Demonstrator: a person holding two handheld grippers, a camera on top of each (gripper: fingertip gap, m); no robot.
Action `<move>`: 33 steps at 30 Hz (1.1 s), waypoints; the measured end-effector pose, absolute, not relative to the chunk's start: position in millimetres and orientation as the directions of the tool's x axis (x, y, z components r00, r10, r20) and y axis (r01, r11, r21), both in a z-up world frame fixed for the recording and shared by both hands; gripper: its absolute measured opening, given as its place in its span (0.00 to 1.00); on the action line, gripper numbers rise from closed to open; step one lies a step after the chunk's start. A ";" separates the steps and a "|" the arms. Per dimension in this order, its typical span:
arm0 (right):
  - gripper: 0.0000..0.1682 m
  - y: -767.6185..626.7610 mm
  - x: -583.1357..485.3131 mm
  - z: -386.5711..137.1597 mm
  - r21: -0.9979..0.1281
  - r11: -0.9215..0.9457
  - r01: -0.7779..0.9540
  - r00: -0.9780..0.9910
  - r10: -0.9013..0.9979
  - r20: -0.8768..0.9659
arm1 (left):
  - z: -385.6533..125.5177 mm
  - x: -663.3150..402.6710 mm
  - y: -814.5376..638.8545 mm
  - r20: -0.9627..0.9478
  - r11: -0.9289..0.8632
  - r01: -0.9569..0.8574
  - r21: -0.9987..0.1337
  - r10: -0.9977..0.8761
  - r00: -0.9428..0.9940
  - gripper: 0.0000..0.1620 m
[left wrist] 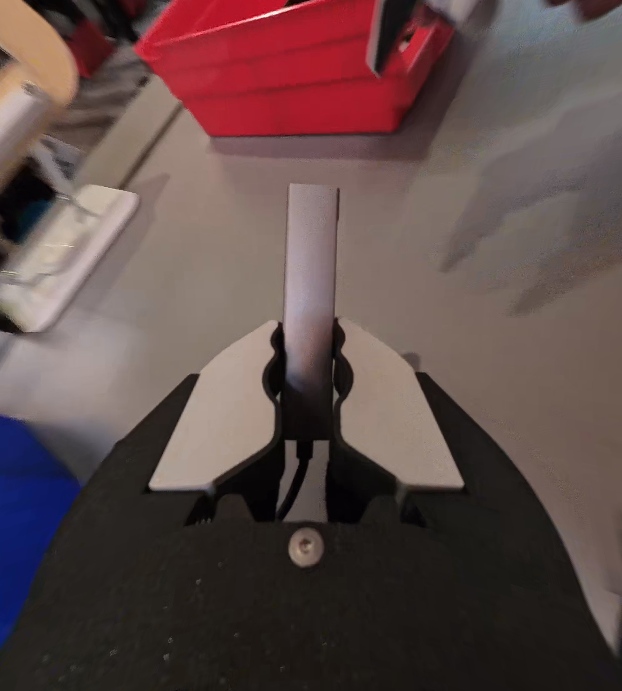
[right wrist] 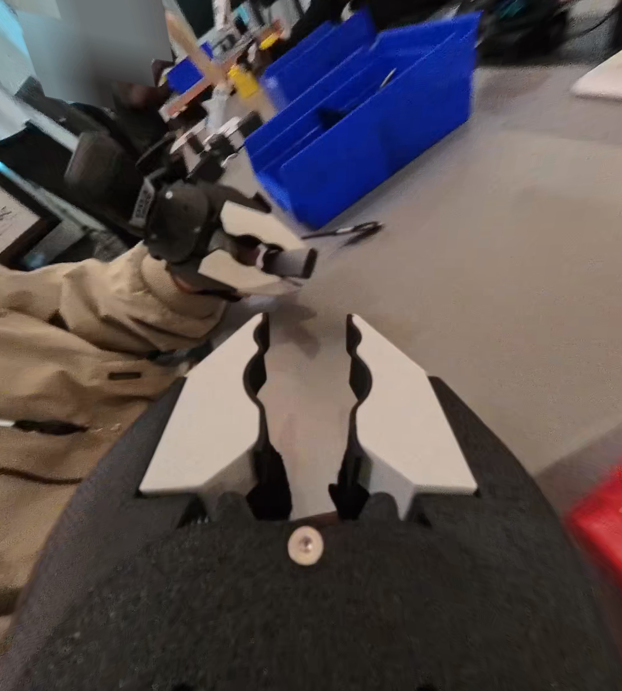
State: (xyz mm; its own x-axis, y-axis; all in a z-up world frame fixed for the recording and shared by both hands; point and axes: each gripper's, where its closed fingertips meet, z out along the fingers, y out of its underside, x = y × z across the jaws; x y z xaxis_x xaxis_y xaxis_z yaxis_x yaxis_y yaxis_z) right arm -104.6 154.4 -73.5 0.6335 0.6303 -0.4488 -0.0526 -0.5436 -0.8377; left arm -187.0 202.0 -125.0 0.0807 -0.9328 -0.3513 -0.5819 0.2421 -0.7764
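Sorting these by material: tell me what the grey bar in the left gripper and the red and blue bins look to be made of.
Grey bar: probably plastic, possibly painted metal; matte, even grey, sharp edges, no shine. It sits clamped between the left gripper fingers.
Red bin: apparently moulded plastic; solid colour, stepped walls, faint sheen.
Blue bin: likewise plastic by its look; thin, flat, uniformly coloured walls and divider. Blur leaves the finer finish open.

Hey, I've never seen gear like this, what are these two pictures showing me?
These are two hand-held grippers, each carrying a camera that looks out along its own jaws. In the left wrist view, the left gripper is shut on a slim grey bar above a grey table, with a red bin ahead. In the right wrist view, the right gripper is open and holds nothing. Farther off you see the left gripper again, held by a person in a beige sleeve, near a blue bin.
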 end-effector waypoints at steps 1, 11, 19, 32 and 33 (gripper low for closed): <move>0.24 151.3 -121.0 -82.4 -0.817 -0.577 -0.028 0.600 0.644 -0.475 | -123.8 -187.7 206.0 -0.440 0.305 -0.605 -0.736 -0.894 0.085 0.14; 0.05 161.5 -163.5 -92.7 -0.790 -0.608 -0.082 0.502 0.660 -0.559 | -120.3 -175.0 182.6 -0.704 0.592 -0.562 -0.578 -0.710 -0.024 0.14; 0.05 163.8 -97.4 -26.8 -0.911 -0.401 -0.095 0.658 0.661 -0.360 | -101.7 -217.2 162.4 -0.398 0.300 -0.477 -0.826 -0.910 0.117 0.26; 0.05 191.3 129.6 72.1 -0.946 -0.175 -0.273 0.927 0.214 -0.307 | -138.9 -290.7 151.2 -0.011 -0.110 -0.458 -0.882 -0.967 0.253 0.17; 0.05 202.5 139.5 56.5 -0.928 -0.218 -0.304 0.921 0.184 -0.345 | -140.9 -291.4 151.6 -0.015 -0.110 -0.469 -0.876 -0.967 0.253 0.17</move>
